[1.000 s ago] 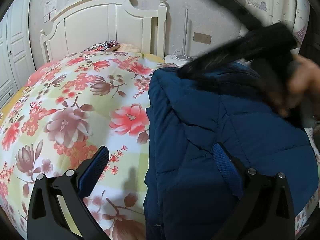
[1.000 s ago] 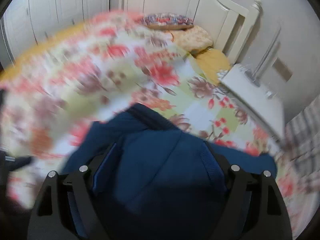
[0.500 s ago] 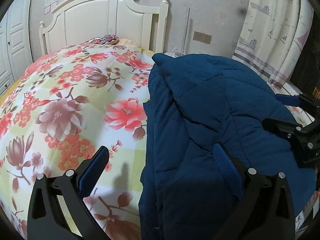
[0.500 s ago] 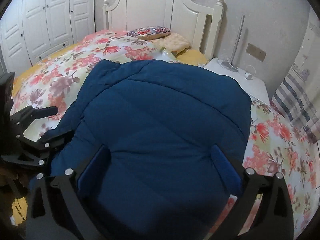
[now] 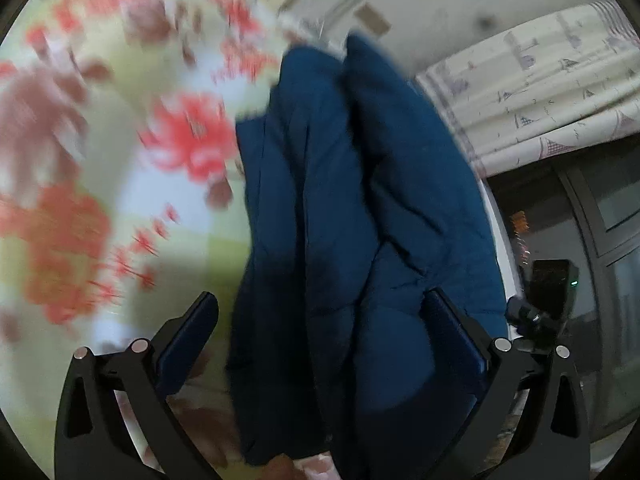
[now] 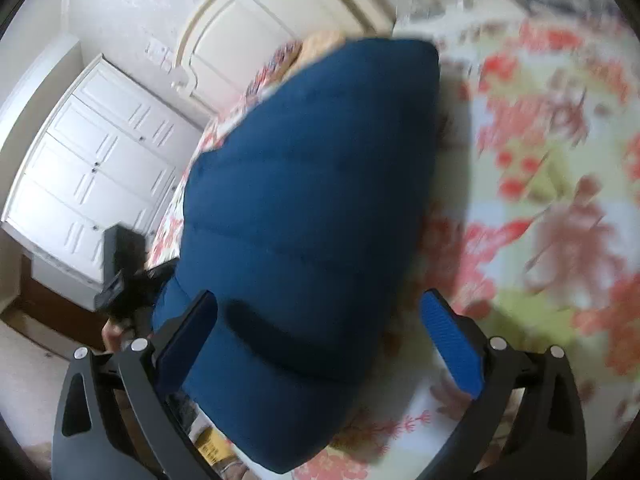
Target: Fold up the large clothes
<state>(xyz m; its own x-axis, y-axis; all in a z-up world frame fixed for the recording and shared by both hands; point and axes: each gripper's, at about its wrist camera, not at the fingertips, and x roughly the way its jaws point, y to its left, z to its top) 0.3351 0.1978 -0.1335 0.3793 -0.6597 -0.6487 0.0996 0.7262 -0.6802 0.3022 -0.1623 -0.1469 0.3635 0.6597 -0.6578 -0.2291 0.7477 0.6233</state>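
A dark blue padded jacket (image 5: 360,208) lies folded in a long bundle on the floral bedspread (image 5: 120,160). My left gripper (image 5: 320,332) is open, its jaws wide on either side of the near end of the jacket. In the right wrist view the jacket (image 6: 304,220) fills the middle. My right gripper (image 6: 320,328) is open over its near end, the right pad (image 6: 452,340) beside the cloth. The right gripper shows in the left wrist view (image 5: 540,304), and the left gripper in the right wrist view (image 6: 120,280).
A white headboard (image 6: 256,28) and white wardrobe (image 6: 92,168) stand beyond the bed. A patterned curtain (image 5: 552,80) and a dark glass door (image 5: 600,240) are on the other side. The floral bedspread (image 6: 540,184) spreads beside the jacket. Both views are motion-blurred.
Both grippers have tilted and swung, so the views have rolled and blurred. The jacket now looks narrower and more bunched, with a deep fold along its length.
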